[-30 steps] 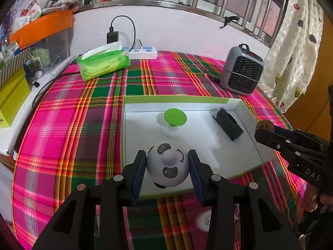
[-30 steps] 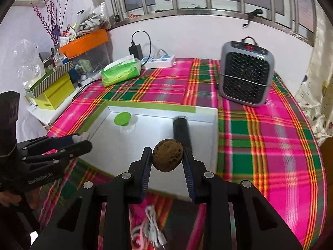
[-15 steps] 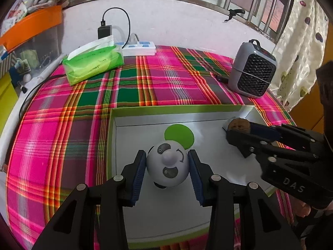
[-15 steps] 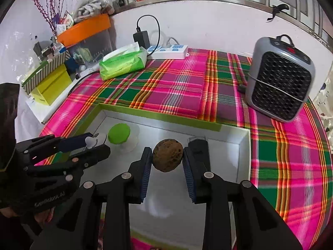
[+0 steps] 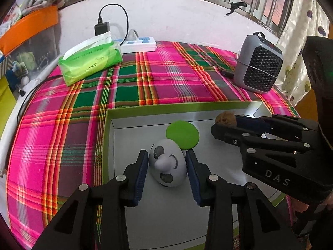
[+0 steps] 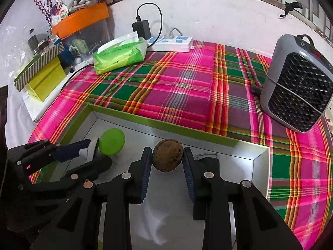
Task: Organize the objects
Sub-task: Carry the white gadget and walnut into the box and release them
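My left gripper point(image 5: 166, 153) is low over the white tray with the green rim point(image 5: 108, 145). Its jaws are closing on a soft grey-and-white face ball point(image 5: 166, 164), which looks squeezed narrow and tilted between the pads. Just behind the ball stands a green-topped disc point(image 5: 182, 134). My right gripper point(image 6: 167, 153) is shut on a rough brown nut-like ball point(image 6: 167, 158), held over the tray's point(image 6: 187, 133) back half. In the left wrist view the right gripper point(image 5: 224, 123) comes in from the right with the nut point(image 5: 225, 118). In the right wrist view the left gripper point(image 6: 95, 153) is beside the green disc point(image 6: 111, 142).
A grey fan heater point(image 5: 258, 66) stands at the back right on the plaid cloth. A green tissue pack point(image 5: 89, 62) and a white power strip point(image 5: 141, 44) lie by the back wall. A yellow box point(image 6: 44, 83) and an orange-lidded bin point(image 6: 81, 20) sit off the left side.
Both grippers have moved forward and down over the tray with their loads. The left jaws have narrowed, and the face ball now looks taller and tilted. The right grip is unchanged.
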